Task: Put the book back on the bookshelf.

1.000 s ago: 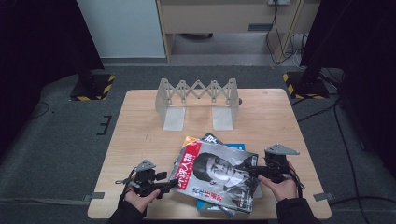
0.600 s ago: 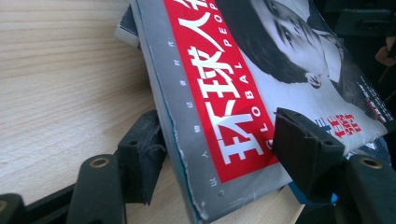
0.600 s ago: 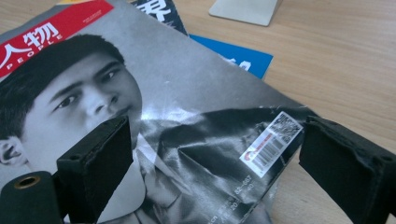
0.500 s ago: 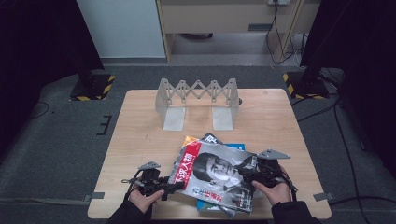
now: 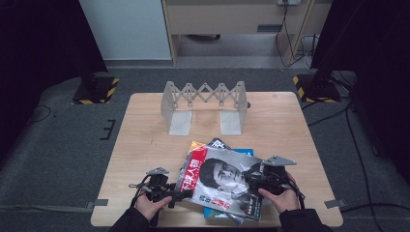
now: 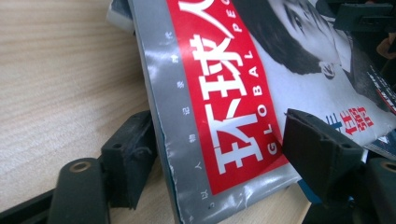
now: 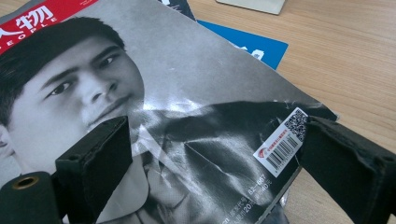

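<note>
A magazine (image 5: 223, 181) with a red title band and a grey portrait cover is seen lying on top of a small stack near the front edge of the wooden table (image 5: 145, 130), slightly right of the middle. Beneath it a blue book (image 5: 244, 152) is partly covered, its far corner sticking out toward the right edge.

The left gripper (image 5: 170, 194) is held at the magazine's left edge, close to the front edge of the table. In the left gripper view, the spine corner of the magazine (image 6: 243, 107) is found between the two black jaws; the jaws have just been opening, and a gap is visible between the near pad and the spine. The left gripper is therefore released, with the magazine between its jaws but not pinched.

The right gripper (image 5: 261, 178) is placed over the magazine's right side. In the right gripper view, its jaws are spread wide apart, one over the cover's portrait and one just beyond the corner bearing a barcode sticker (image 7: 281, 142); the cover is not clamped by the pads.

A grey folding rack (image 5: 205, 104) is stood near the far edge of the table, well apart from the stack.
</note>
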Demonstrator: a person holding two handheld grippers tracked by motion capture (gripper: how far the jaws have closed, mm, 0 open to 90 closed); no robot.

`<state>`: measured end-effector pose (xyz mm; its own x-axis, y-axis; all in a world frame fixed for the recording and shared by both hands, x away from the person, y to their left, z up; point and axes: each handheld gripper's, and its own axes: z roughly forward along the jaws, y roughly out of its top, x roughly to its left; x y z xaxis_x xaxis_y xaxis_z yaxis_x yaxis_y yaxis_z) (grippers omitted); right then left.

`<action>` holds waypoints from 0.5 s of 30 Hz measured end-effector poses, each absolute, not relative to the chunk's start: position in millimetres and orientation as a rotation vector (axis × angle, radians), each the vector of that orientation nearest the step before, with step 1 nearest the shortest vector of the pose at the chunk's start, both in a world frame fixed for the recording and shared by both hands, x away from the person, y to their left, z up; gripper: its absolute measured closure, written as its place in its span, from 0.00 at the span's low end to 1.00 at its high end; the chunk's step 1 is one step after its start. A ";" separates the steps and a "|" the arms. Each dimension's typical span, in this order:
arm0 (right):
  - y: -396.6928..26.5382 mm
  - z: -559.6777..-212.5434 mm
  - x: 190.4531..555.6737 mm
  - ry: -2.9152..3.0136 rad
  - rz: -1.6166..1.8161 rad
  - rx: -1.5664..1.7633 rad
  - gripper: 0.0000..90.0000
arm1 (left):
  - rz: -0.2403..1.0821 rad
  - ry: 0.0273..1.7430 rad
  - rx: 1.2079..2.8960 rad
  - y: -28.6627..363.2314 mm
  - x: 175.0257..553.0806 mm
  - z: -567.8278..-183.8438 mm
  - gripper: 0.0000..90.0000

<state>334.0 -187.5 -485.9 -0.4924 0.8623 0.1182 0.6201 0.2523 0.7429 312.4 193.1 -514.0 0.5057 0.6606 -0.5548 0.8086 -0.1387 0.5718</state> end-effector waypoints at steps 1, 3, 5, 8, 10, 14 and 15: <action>-187.4 -486.3 334.2 2.219 1.086 1.361 0.10 | -0.223 1.221 1.861 193.5 313.1 -515.2 0.27; -187.1 -486.5 334.4 2.220 1.084 1.360 0.10 | -0.259 1.219 1.852 193.1 315.1 -517.1 0.28; -186.7 -486.4 334.2 2.219 1.083 1.364 0.09 | -0.308 1.204 1.841 192.2 317.0 -518.2 0.31; -186.8 -486.5 334.2 2.217 1.083 1.360 0.09 | -0.342 1.189 1.829 192.1 317.9 -516.8 0.33; -186.8 -486.6 334.2 2.217 1.082 1.358 0.09 | -0.341 1.189 1.814 194.2 317.3 -514.7 0.36; -187.3 -487.6 334.5 2.217 1.079 1.356 0.08 | -0.345 1.147 1.692 203.5 313.8 -503.4 0.48; -187.3 -487.6 334.5 2.217 1.079 1.356 0.08 | -0.332 1.130 1.674 203.9 312.9 -500.2 0.48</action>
